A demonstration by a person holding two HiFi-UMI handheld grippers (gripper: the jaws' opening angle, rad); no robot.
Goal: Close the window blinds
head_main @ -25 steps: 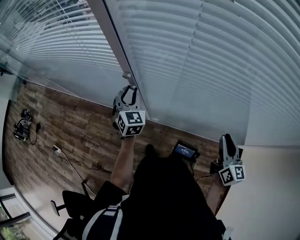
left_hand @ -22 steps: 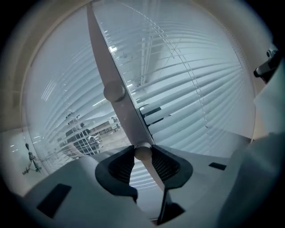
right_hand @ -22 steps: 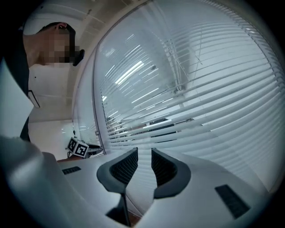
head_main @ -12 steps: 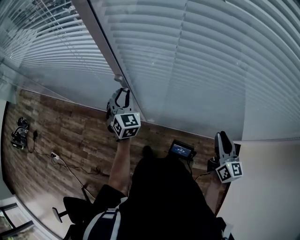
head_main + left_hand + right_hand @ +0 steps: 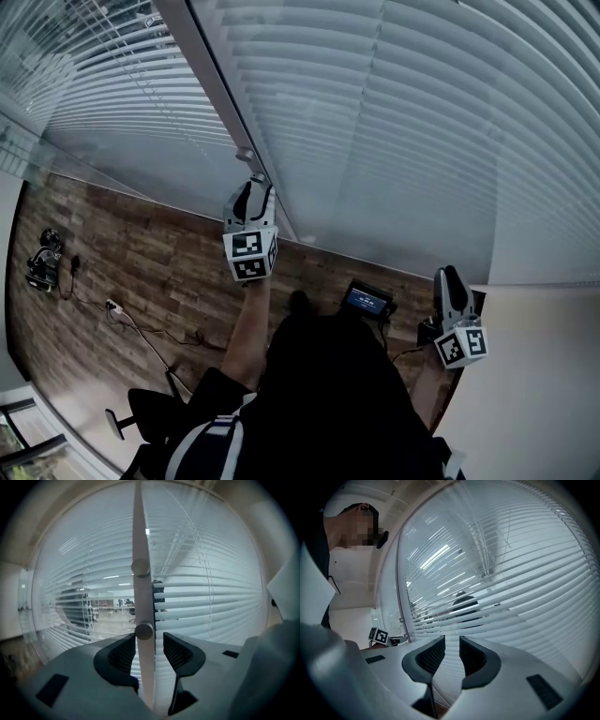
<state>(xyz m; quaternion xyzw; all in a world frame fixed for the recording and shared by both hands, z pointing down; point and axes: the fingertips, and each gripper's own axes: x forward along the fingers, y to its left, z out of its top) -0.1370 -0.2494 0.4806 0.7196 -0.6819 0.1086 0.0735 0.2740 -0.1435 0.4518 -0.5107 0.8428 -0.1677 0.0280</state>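
Wood-plank floor [image 5: 141,272] is seen far below, with a small dark device [image 5: 42,258] and a pale cable [image 5: 131,319] lying near its left edge. Above it, a first panel of window blinds [image 5: 122,84] is hung at the left, its slats tilted partly open so that an office is glimpsed through them in the left gripper view. Just right of that panel a pale upright rod [image 5: 140,536] with a round knob is seen against the window frame [image 5: 211,84]. The left gripper [image 5: 253,192] is raised to this rod; its jaws have just been opening, and the rod is kept between them with a gap visible at the right pad, so it is not clamped. Further right, the wide main blinds [image 5: 403,122] are spread with their slats lying closer together. A small lit screen [image 5: 367,300] is seen below them. The right gripper [image 5: 450,281] is held low at the right, pointed at the blinds, its jaws set narrowly apart with nothing between them.
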